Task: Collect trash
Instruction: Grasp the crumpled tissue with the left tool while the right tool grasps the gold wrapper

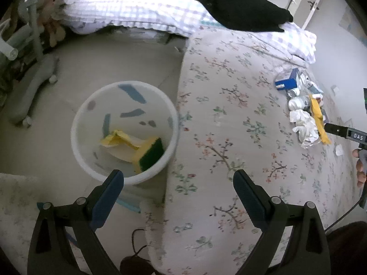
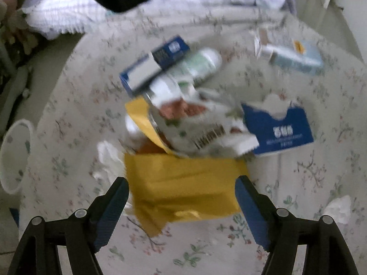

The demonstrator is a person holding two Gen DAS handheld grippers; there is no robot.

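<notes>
A white bin (image 1: pixel 79 119) stands on the floor beside the bed, with a yellow wrapper (image 1: pixel 117 138) and a green-and-yellow sponge (image 1: pixel 150 154) inside. My left gripper (image 1: pixel 178 174) hangs open and empty over the bin's near rim and the bed's edge. In the blurred right wrist view, my right gripper (image 2: pixel 182 181) is open just over a yellow packet (image 2: pixel 183 194) that lies across the gap between its fingers; its pads do not visibly press on it. Behind the packet lie a white snack bag (image 2: pixel 195 123), a blue tissue box (image 2: pixel 279 130), a white-green bottle (image 2: pixel 201 65) and crumpled tissue (image 2: pixel 107 158).
The flowered bedspread (image 1: pixel 229 114) carries the trash pile (image 1: pixel 304 126) at its right. A black garment (image 1: pixel 236 6) and a checked pillow (image 1: pixel 128 9) lie at the bed's far end. A grey chair base (image 1: pixel 29 91) stands left of the bin. A hand (image 1: pixel 360 169) shows at the right edge.
</notes>
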